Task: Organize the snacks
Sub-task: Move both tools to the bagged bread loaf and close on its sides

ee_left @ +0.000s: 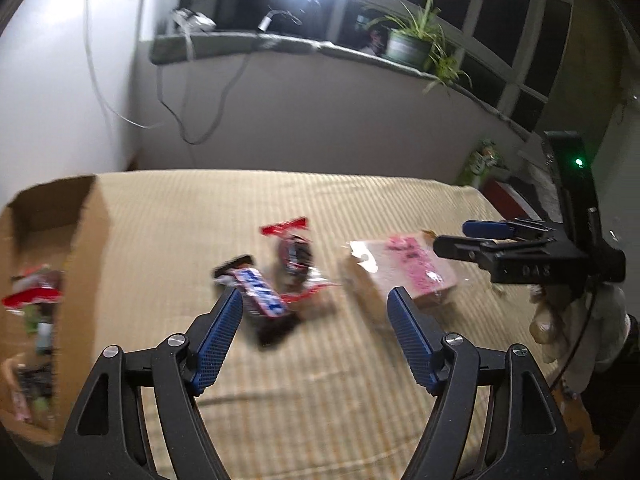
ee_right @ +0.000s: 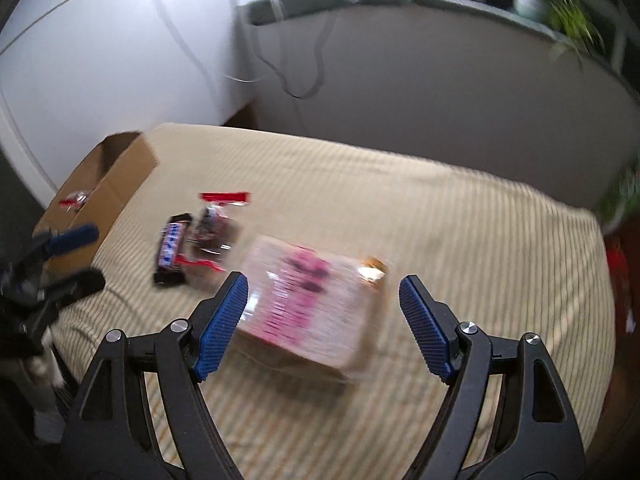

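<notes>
At the left sits the carton point(ee_left: 86, 248), some snacks already inside. The left gripper point(ee_left: 316, 308), jaws spread and empty, hovers nearest the bar point(ee_left: 260, 292), which lies slantwise. The right gripper point(ee_right: 323, 300), also spread, faces the pink box point(ee_right: 312, 304).

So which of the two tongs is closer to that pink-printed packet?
Right. The right tongs hang open just over the pink-printed packet, while the left tongs sit off to its side, open over the chocolate bar.
</notes>
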